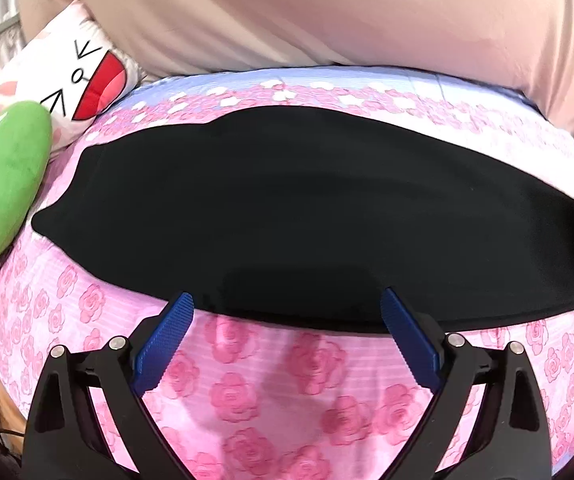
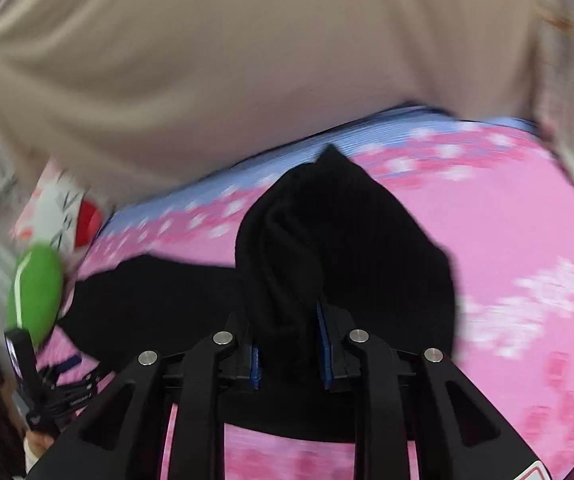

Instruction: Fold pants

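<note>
Black pants (image 1: 287,216) lie flat across a pink rose-print bed cover (image 1: 271,392), running from left to right. My left gripper (image 1: 287,312) is open, its blue pads (image 1: 167,336) wide apart at the near edge of the pants, holding nothing. In the right wrist view, my right gripper (image 2: 291,344) is shut on a bunched end of the black pants (image 2: 339,248) and holds it lifted above the bed cover (image 2: 519,240). The rest of the pants trails left on the bed. The left gripper also shows in the right wrist view (image 2: 63,384) at the lower left.
A green plush (image 1: 3,184) and a white cartoon-face pillow (image 1: 79,80) sit at the bed's left end. A beige blanket or cloth (image 1: 307,12) lies along the far side. The green plush also shows in the right wrist view (image 2: 37,292).
</note>
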### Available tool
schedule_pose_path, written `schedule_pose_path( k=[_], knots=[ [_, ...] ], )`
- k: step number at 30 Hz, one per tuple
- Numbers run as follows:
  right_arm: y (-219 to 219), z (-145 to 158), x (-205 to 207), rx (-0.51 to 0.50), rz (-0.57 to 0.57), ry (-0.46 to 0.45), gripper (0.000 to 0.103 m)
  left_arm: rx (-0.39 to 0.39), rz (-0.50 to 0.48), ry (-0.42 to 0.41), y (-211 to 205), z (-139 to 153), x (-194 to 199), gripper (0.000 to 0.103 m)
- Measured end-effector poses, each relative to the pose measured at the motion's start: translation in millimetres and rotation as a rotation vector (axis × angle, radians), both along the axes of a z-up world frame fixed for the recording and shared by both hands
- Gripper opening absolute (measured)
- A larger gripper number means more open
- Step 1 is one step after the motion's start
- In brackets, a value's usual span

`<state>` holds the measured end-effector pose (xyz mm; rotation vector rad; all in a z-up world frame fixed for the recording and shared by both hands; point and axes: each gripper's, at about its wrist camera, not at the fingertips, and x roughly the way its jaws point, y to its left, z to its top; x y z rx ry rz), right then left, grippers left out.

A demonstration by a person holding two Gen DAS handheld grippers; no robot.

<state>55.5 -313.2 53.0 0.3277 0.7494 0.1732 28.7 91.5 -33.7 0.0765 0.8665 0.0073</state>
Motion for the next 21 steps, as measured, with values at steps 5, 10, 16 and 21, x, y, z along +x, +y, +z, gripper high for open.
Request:
schedule_pose_path(
  k=[5, 10, 16, 21],
  knots=[
    [122.5, -66.8, 50.5, -0.063, 0.201, 0.123, 0.023, -0.039, 0.038, -0.002, 35.0, 2.7, -4.3, 0.093],
    [160.7, -87.5, 57.9, -0.196, 0.182, 0.122, 0.023, -0.092, 0.095, -0.003, 69.9, 0.4, -5.7, 0.093],
    [182.1, -70.4, 64.1, -0.155, 0.241, 0.094, 0.036, -0.150, 0.095, 0.016, 79.5, -5.8, 3.2, 0.093],
    [212.6, -85.3, 49.2, -0.276, 0.324, 0.084, 0.063, -0.209, 0.107, 0.043, 96.2, -10.2, 4.5, 0.093]
  ],
)
